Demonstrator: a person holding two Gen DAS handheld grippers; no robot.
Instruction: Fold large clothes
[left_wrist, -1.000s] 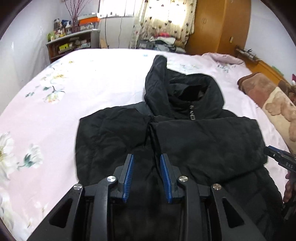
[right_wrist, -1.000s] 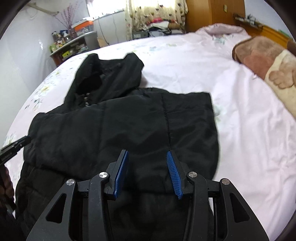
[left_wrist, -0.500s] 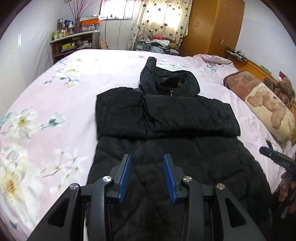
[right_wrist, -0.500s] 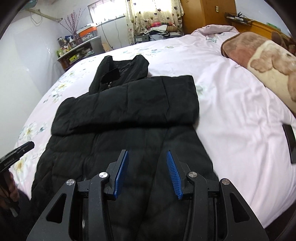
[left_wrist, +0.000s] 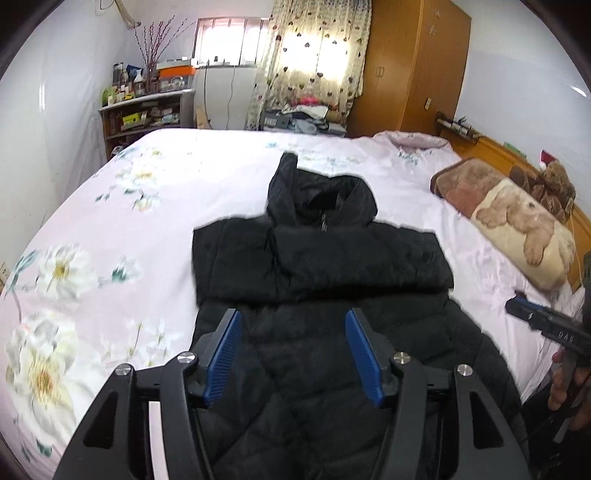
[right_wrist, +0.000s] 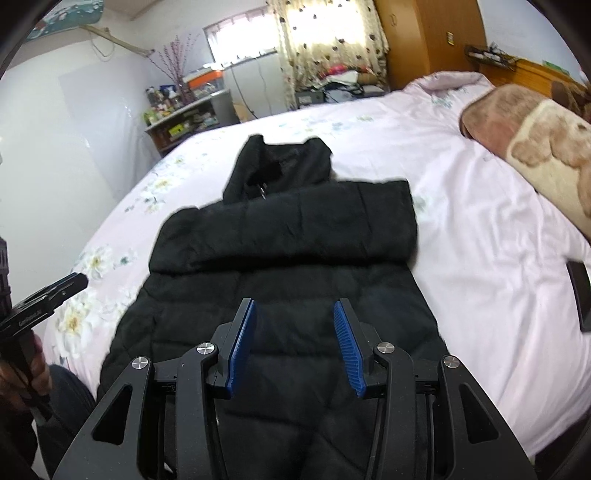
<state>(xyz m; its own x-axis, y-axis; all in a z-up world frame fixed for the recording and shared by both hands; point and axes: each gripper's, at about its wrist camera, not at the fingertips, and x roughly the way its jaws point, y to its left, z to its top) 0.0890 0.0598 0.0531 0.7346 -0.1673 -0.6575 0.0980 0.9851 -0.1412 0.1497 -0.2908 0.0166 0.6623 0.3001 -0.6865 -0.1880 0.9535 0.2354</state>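
A black hooded padded jacket (left_wrist: 325, 266) (right_wrist: 288, 236) lies front up on the pink flowered bed (left_wrist: 110, 229) (right_wrist: 480, 229). Both sleeves are folded across its chest, and the hood points toward the far side. My left gripper (left_wrist: 293, 325) hovers above the jacket's lower body; its jaws are opening and nothing is between the blue pads. My right gripper (right_wrist: 293, 314) hangs over the same lower part, jaws opening slightly, also with nothing in them. Each gripper shows at the edge of the other's view, held by a hand (left_wrist: 565, 380) (right_wrist: 22, 354). The hem is hidden behind the grippers.
A brown blanket with a bear print (left_wrist: 517, 221) (right_wrist: 546, 147) lies by the wooden headboard on the right. A dark flat object (right_wrist: 581, 291) rests on the sheet at the right. A cluttered shelf (left_wrist: 144, 114), a curtained window and a wardrobe (left_wrist: 410, 70) stand beyond the bed.
Both grippers have pulled back and risen, so the whole jacket shows and looks smaller. The left jaws have spread much wider; the right ones a little.
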